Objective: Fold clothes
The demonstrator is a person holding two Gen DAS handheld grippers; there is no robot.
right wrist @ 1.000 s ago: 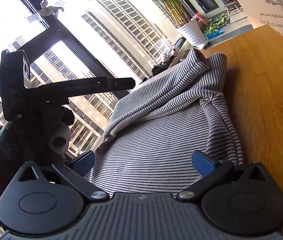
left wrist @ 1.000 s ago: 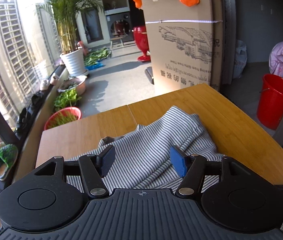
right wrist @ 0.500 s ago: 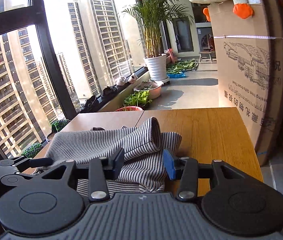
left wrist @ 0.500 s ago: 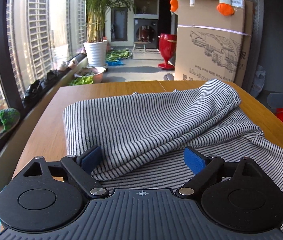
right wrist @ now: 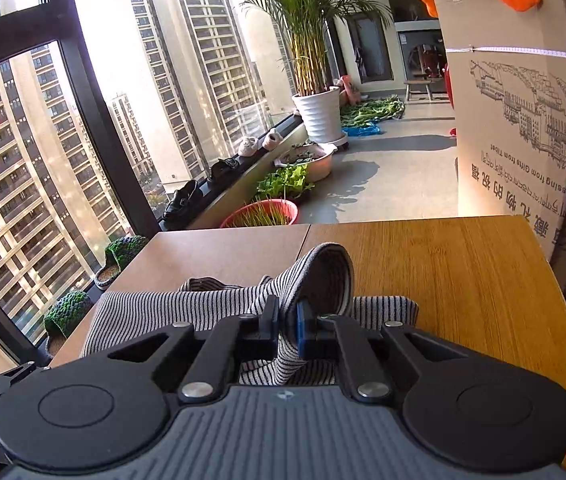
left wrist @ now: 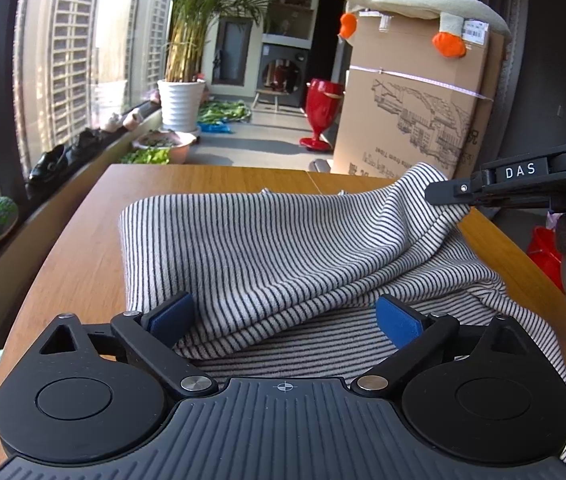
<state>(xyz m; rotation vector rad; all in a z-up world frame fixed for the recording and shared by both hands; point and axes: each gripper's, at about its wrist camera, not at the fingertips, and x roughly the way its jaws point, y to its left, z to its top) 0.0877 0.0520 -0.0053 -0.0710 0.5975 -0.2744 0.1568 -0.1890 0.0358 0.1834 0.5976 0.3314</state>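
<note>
The striped garment (left wrist: 283, 248) lies in loose folds on the wooden counter (left wrist: 83, 248), spreading ahead of and between the left gripper's (left wrist: 285, 316) fingers. Those fingers stand wide apart after having just been opening, their blue pads set to either side of a thick folded edge of the cloth without pressing on it; the left pad (left wrist: 171, 316) sits just at the garment's near left corner, and the right pad (left wrist: 397, 320) rests over the lower layer. Ahead and to the right of them, the right gripper (left wrist: 443, 194) comes in from the side and pinches a raised corner of the fabric, which peaks upward at its tip. In the right wrist view, the right gripper (right wrist: 287, 324) is clamped tight on the garment (right wrist: 187, 312), its fingers brought narrow together with a fold squeezed between them, and a rounded loop of cloth stands up just beyond the fingertips. The rest of the cloth trails off to the left of those fingers, and bare counter (right wrist: 463, 280) stretches ahead and to their right. A cardboard box (right wrist: 523, 100) stands beyond the counter's far edge.
</note>
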